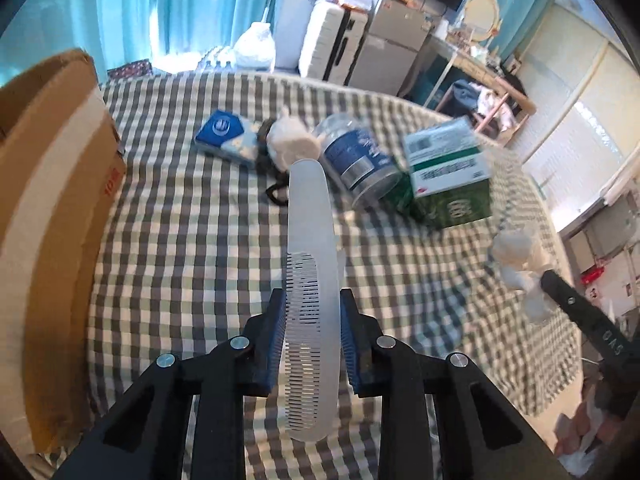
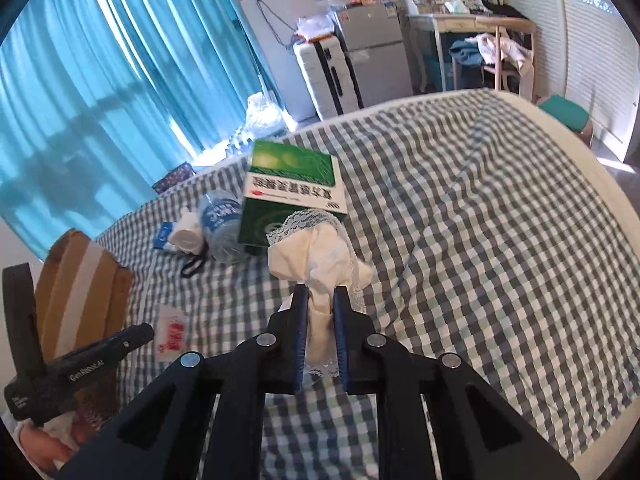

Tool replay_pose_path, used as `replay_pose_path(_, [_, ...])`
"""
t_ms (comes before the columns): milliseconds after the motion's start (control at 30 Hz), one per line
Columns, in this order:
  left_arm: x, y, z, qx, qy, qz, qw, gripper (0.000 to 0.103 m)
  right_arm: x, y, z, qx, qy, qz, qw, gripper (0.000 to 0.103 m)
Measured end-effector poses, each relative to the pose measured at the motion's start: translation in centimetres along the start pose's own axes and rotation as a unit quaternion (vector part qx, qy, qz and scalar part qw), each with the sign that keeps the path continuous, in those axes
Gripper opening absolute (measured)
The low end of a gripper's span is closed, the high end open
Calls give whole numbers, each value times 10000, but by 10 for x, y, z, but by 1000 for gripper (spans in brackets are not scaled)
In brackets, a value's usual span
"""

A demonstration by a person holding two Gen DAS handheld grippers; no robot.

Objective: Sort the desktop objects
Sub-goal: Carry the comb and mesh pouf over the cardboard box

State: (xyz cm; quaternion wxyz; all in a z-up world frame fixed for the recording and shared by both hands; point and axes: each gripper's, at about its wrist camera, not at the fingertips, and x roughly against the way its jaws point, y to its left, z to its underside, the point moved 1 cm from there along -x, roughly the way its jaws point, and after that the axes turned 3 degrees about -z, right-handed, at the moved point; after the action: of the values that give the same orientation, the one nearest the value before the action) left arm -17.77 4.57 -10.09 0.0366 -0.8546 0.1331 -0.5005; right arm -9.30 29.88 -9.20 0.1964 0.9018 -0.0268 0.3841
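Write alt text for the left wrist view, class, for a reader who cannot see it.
The left gripper is shut on a translucent white comb, held above a checked bedspread. Beyond lie a blue tissue pack, a clear jar on its side and a green medicine box. A cardboard box stands at left; the right gripper holds white cloth at right.

My right tool (image 2: 321, 300) was clamped on a cream cloth with lace trim (image 2: 316, 256), held above the checked bed cover (image 2: 480, 240). Beyond it lay a green box (image 2: 292, 188), a toppled bottle (image 2: 222, 224) and a cardboard box (image 2: 80, 292) at left.
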Motion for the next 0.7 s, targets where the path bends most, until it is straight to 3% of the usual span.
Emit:
replay_pose_path(333, [60,-6,-20,170,-567,252,9979,26,40,49,6,334,-187,-329,9987,12])
replay_pose_path(700, [147,39,-45,305,-1299,161,9909,26,76,170,16,1322,-305,-1143,9841,12])
